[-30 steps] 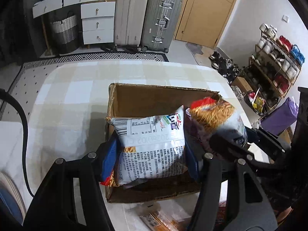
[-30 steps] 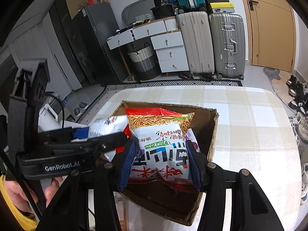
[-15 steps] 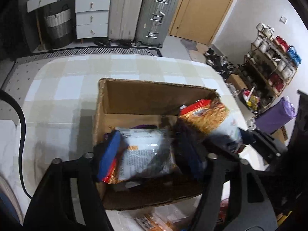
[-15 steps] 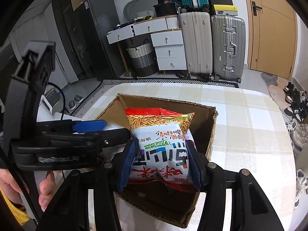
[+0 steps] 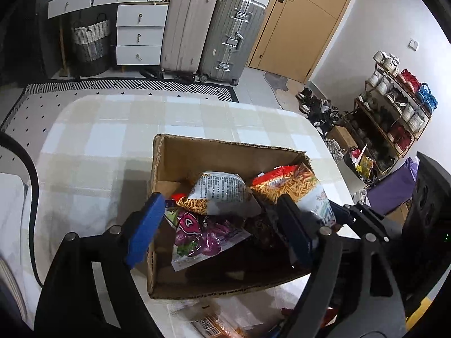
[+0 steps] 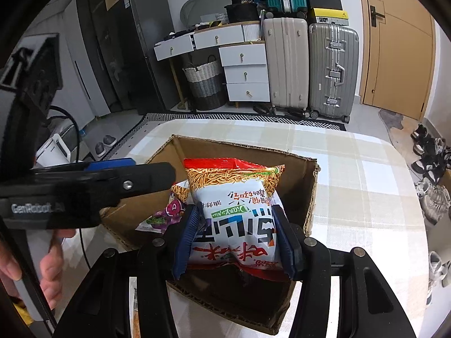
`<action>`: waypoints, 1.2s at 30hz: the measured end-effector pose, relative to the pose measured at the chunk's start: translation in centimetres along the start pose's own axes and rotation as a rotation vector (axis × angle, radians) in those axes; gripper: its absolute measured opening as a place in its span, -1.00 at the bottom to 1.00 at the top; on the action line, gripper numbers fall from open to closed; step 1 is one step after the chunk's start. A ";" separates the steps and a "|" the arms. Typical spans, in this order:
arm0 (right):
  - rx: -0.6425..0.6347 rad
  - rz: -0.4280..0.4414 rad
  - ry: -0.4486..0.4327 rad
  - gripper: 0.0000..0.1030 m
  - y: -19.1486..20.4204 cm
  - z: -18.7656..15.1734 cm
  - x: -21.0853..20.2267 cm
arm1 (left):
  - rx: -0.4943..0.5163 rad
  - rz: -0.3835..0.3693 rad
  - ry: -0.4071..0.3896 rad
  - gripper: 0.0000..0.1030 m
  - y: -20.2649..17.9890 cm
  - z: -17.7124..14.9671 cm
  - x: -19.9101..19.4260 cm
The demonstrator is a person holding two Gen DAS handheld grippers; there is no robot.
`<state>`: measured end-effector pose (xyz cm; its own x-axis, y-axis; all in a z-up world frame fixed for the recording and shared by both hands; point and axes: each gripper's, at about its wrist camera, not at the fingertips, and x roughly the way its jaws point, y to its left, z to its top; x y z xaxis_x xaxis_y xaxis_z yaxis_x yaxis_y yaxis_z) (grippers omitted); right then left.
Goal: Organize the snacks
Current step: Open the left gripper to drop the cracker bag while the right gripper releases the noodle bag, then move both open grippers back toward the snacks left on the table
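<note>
Right gripper [image 6: 235,239] clamps the noodle bag [image 6: 235,211] upright over the box [image 5: 225,155] (left gripper [image 5: 217,231] hangs spread, empty)

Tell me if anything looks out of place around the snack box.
One snack packet lies on the table outside the cardboard box, against its near wall. The box's rim is ragged and torn along its edges.

A home – suitcases [image 6: 310,64], shoe rack [image 5: 394,112], drawers [image 6: 245,67], fridge [image 6: 132,48]
</note>
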<state>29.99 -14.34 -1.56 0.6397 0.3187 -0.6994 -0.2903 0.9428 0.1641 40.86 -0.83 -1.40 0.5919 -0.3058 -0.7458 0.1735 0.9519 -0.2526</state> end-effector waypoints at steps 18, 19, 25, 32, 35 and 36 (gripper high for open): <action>-0.102 -0.168 0.005 0.57 1.7 0.9 2.0 | -0.022 0.053 0.016 0.56 0.8 -1.2 -0.4; -0.108 -0.180 -0.010 0.59 1.7 0.8 1.7 | -0.026 0.049 0.020 0.56 0.9 -1.2 -0.4; -0.130 -0.174 -0.052 0.61 2.0 0.7 -0.1 | -0.045 0.026 0.030 0.56 0.7 -1.7 -1.3; -0.113 -0.157 -0.086 0.61 1.7 0.1 -3.3 | -0.030 0.015 0.005 0.56 -0.5 -3.0 -4.1; -0.113 -0.152 -0.100 0.61 2.0 -0.5 -5.2 | -0.014 0.024 -0.021 0.56 -1.3 -3.8 -5.9; -0.112 -0.150 -0.111 0.61 2.1 -0.7 -6.0 | -0.006 0.030 -0.030 0.56 -1.6 -4.1 -6.4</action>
<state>25.01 -14.36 2.51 0.7543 0.1907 -0.6282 -0.2593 0.9656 -0.0182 33.55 -0.48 1.30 0.6200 -0.2763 -0.7343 0.1504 0.9604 -0.2344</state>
